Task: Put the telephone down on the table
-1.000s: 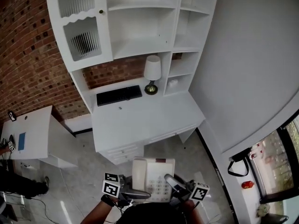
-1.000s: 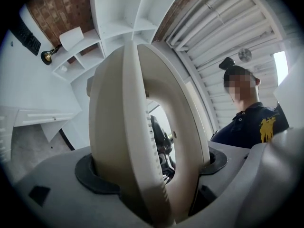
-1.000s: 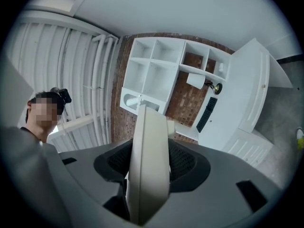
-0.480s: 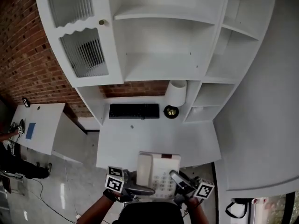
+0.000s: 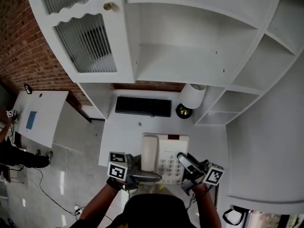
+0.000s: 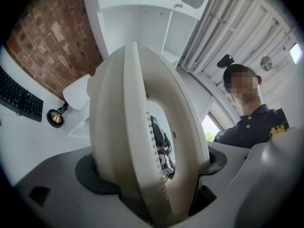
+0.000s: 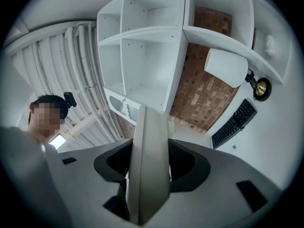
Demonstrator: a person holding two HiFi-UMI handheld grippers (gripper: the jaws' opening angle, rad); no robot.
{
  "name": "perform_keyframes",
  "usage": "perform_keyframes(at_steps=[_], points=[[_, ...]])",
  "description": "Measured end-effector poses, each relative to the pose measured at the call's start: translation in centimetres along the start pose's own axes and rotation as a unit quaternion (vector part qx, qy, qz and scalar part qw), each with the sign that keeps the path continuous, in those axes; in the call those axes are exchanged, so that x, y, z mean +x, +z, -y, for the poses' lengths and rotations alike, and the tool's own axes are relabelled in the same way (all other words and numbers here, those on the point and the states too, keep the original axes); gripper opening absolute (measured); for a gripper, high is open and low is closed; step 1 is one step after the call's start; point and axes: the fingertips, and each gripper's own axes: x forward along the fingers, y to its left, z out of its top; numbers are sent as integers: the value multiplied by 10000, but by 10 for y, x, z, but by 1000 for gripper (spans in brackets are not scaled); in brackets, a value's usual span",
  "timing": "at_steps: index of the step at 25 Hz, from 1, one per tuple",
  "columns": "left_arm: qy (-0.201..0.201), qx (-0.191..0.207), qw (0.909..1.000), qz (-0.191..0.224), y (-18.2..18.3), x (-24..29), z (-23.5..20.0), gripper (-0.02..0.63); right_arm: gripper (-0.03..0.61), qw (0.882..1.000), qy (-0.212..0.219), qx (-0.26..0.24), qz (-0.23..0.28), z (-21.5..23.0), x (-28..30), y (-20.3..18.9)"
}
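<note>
Nearest, at 6 o'clock in the head view: the person's dark top and two forearms.

Left gripper (image 5: 145,176) sat at 7 o'clock of the white plastic desk telephone (image 5: 165,156). In the left gripper view its grey fingers (image 6: 52,184) were clamped on the telephone's (image 6: 142,141) thick rounded body, one each side.

Right gripper (image 5: 186,163) sat at 4 o'clock of the telephone. In the right gripper view its grey fingers (image 7: 228,184) pinched the telephone's (image 7: 149,165) thin edge, dark pads pressed against both faces.

The telephone was carried between the two grippers, lying over the near edge of the white bench (image 5: 121,132). Whether its underside touched the bench could not be told. Its white handset (image 5: 149,152) lay in the cradle on the 9 o'clock side, with the keypad on the 3 o'clock side.

Farther, at 11 o'clock of the telephone: a black flat keyboard (image 5: 143,106) at the back of the bench.

At 1 o'clock: a small lamp with white shade and brass base (image 5: 192,96), beside the keyboard's end.

At 9 o'clock, well apart: a separate white side table (image 5: 45,113).

Farthest, 12 o'clock: white open hutch shelves (image 5: 190,56), a ribbed-glass cabinet door (image 5: 85,42) and a red brick wall (image 5: 23,46) at 10 o'clock.
</note>
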Motion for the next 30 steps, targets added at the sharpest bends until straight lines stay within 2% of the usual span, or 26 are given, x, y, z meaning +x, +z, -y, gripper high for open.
perform_keyframes(at_steps=[10, 16, 24, 30], points=[[-172, 129, 9997, -66, 64, -13, -38, 475, 198, 9996, 20, -262, 73, 16, 58, 45], [-116, 148, 9998, -68, 81, -13, -68, 474, 198, 9996, 81, -273, 30, 42, 75, 62], [114, -194, 9995, -198, 64, -17, -134, 474, 198, 9995, -78, 282, 85, 117, 74, 52], [244, -787, 9965, -148, 26, -24, -185, 474, 198, 9965, -340, 762, 69, 181, 60, 25]])
